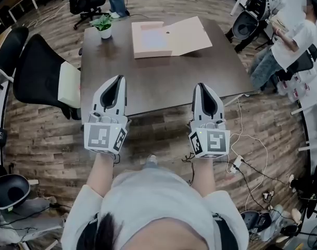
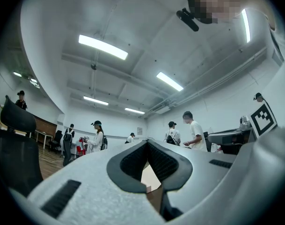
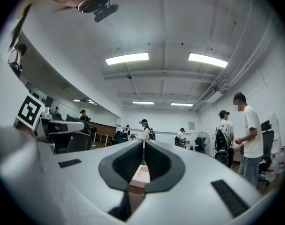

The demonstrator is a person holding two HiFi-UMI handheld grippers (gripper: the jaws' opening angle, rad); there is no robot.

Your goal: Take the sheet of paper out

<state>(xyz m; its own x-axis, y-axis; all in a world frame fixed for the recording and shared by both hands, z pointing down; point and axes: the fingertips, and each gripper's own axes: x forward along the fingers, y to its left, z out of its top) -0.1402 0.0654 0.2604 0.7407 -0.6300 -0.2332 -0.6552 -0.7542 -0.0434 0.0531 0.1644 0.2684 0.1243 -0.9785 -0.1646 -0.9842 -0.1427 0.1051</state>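
Left gripper (image 1: 118, 79), right gripper (image 1: 201, 86) — both closed, open box file (image 1: 168, 37) on table (image 1: 153, 85)

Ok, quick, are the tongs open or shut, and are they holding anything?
Left tongs: shut, holding nothing.
Right tongs: shut, holding nothing.
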